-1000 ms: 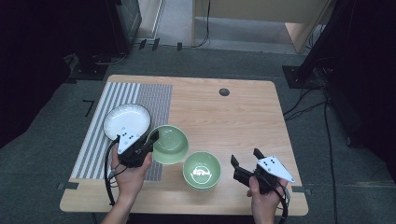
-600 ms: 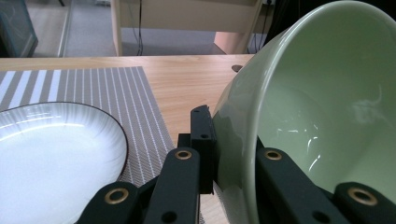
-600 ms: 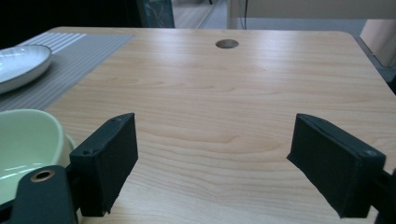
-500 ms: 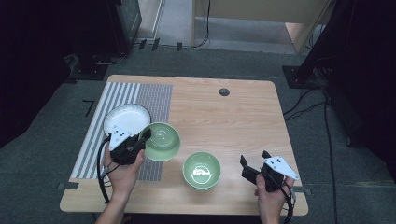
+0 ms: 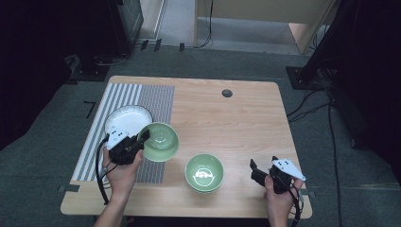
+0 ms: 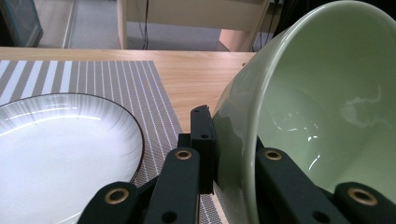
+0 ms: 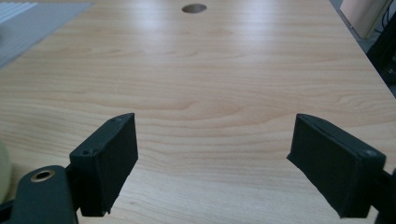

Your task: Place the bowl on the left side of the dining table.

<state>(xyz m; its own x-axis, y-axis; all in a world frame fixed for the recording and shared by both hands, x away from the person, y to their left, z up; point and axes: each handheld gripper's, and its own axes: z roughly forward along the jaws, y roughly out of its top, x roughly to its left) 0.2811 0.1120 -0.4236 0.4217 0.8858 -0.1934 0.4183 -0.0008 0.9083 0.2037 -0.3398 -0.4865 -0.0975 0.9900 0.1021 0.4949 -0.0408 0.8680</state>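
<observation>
Green bowl (image 6: 322,121) hides the far table (image 6: 196,74).

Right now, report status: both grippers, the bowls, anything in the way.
Left gripper shut on green bowl rim, bowl tilted beside white plate. Right gripper open, empty. Second green bowl on table between the hands.

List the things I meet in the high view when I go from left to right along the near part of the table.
left gripper → tilted green bowl held in it → second green bowl standing on the table → right gripper, open and empty.
</observation>
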